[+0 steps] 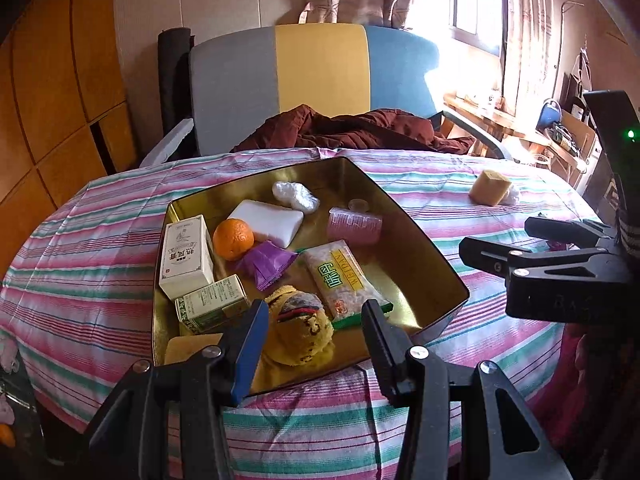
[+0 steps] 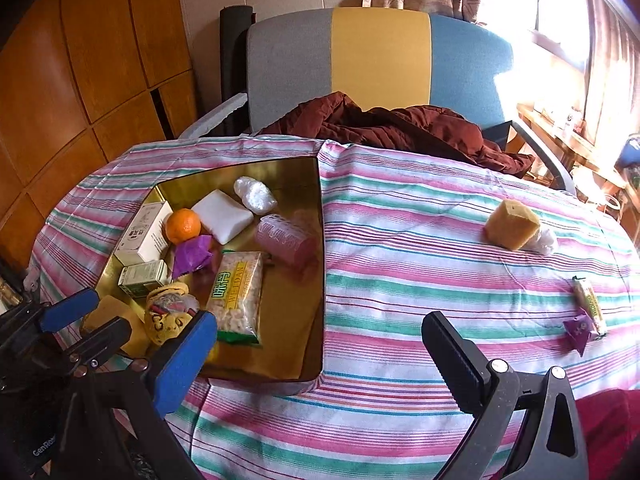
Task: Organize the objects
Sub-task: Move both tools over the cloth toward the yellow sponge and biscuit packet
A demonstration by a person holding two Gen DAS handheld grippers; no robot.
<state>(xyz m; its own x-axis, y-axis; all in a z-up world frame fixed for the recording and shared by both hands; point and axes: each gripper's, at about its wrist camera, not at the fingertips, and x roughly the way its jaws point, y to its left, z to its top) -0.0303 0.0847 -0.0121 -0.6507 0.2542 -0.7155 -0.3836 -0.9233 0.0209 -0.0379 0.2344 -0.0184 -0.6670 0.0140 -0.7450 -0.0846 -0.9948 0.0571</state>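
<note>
Left wrist view: left gripper (image 1: 316, 334) angled down over the gold tin (image 1: 424, 240), jaws apart and empty above the yellow sock (image 1: 300, 328) inside it.

Right wrist view: right gripper (image 2: 320, 344) angled down over the striped cloth (image 2: 400, 280), jaws wide apart and empty. Sponge block (image 2: 512, 225) and snack bar (image 2: 590, 308) lie on the cloth, outside the tin.

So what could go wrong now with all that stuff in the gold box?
The left claw hangs low over the yellow toy; it might bump it or the snack bag. The sponge and the purple wrapper lie near the table's far side, so a clumsy grab could push them off.
</note>
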